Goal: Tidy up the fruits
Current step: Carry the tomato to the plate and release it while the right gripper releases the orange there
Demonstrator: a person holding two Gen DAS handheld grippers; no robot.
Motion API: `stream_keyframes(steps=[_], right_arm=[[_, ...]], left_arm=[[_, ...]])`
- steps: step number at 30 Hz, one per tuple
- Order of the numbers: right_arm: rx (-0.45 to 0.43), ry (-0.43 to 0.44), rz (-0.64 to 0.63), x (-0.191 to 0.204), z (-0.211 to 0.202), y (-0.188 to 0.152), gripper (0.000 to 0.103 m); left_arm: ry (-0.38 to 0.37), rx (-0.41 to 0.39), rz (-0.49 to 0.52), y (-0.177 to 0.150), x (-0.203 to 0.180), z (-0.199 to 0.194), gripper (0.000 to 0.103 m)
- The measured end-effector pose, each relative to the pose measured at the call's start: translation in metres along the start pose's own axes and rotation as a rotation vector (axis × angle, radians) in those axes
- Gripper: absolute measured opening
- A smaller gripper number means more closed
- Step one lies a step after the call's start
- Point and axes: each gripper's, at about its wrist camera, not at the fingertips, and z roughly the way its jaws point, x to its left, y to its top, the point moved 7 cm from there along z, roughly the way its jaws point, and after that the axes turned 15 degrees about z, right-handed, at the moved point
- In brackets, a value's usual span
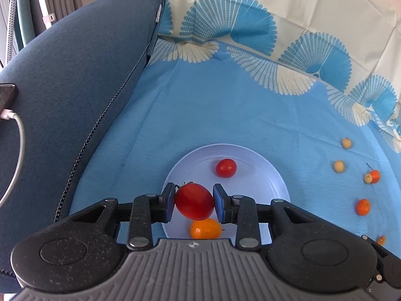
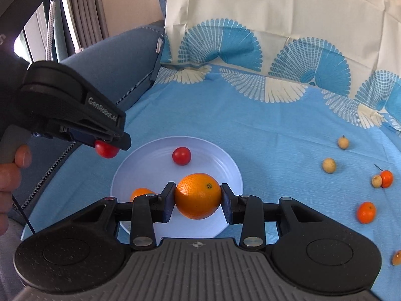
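Two grippers: each clamped on one fruit above the plate.
Left gripper: pads pressed on a red tomato, held over the plate's near-left part.
Right gripper: pads pressed on an orange, held over the plate's middle.
Plate: pale, on a blue cloth; carries a small tomato and a small orange fruit.
Loose fruit: two yellowish ones, further orange ones, all on the cloth well right of the plate.
Left edge: blue cushion.
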Motion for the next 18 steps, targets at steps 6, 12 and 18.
stream_keyframes(steps=[6,12,18], right_arm=[[0.027,-0.002,-0.008,0.002,0.021,-0.003,0.040],[0.037,-0.017,-0.036,0.006,0.037,-0.003,0.040],[0.052,0.022,-0.059,0.011,0.040,0.003,0.062]], left_arm=[[0.034,0.021,0.018,0.003,0.003,0.023,0.036],[0.044,0.038,0.045,0.009,0.001,0.044,0.036],[0.054,-0.033,0.004,0.017,0.010,0.028,0.103]])
